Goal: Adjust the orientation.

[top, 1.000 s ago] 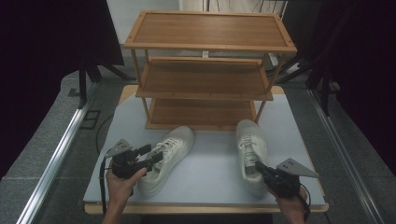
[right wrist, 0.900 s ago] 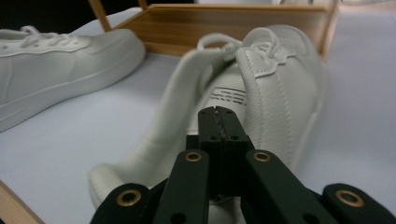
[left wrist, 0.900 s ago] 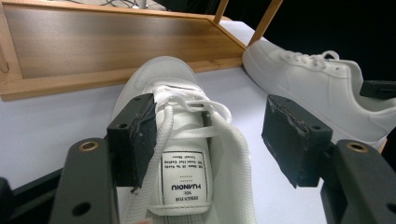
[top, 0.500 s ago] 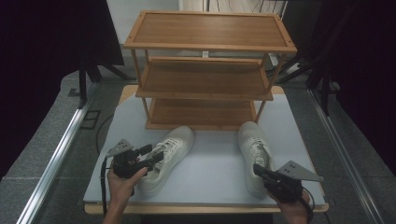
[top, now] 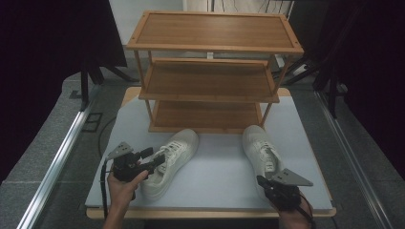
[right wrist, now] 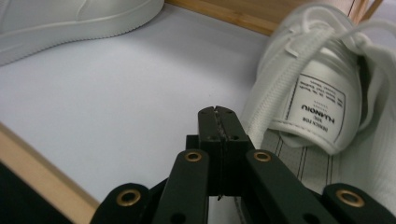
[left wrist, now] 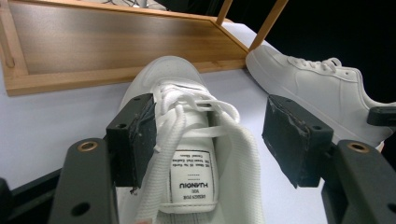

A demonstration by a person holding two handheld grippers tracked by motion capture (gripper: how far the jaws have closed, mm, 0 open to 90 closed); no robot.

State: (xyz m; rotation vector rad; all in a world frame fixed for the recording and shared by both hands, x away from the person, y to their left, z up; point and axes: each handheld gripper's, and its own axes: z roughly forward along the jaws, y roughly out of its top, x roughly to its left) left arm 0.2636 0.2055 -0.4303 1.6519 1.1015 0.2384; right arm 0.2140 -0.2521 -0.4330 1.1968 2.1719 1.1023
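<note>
Two white sneakers lie on the pale table in front of a wooden shelf rack (top: 210,71). The left sneaker (top: 172,160) points toward the rack. My left gripper (top: 150,160) is open at this shoe's collar. In the left gripper view its jaws stand either side of the laces and labelled tongue (left wrist: 191,175), apart from them. The right sneaker (top: 261,152) lies toe toward the rack. My right gripper (top: 265,183) is shut and holds nothing, just behind that shoe's heel. The right gripper (right wrist: 218,114) sits left of the shoe's tongue (right wrist: 322,102).
The rack has three bare wooden shelves, and its lowest board (left wrist: 116,42) rests on the table just beyond the shoes' toes. Bare table surface (top: 219,171) lies between the sneakers. The wooden table edge (right wrist: 28,158) runs close under the right gripper.
My right gripper has drawn back a little toward the near table edge, and the right sneaker has shifted slightly right. The left gripper and left sneaker have stayed put.
</note>
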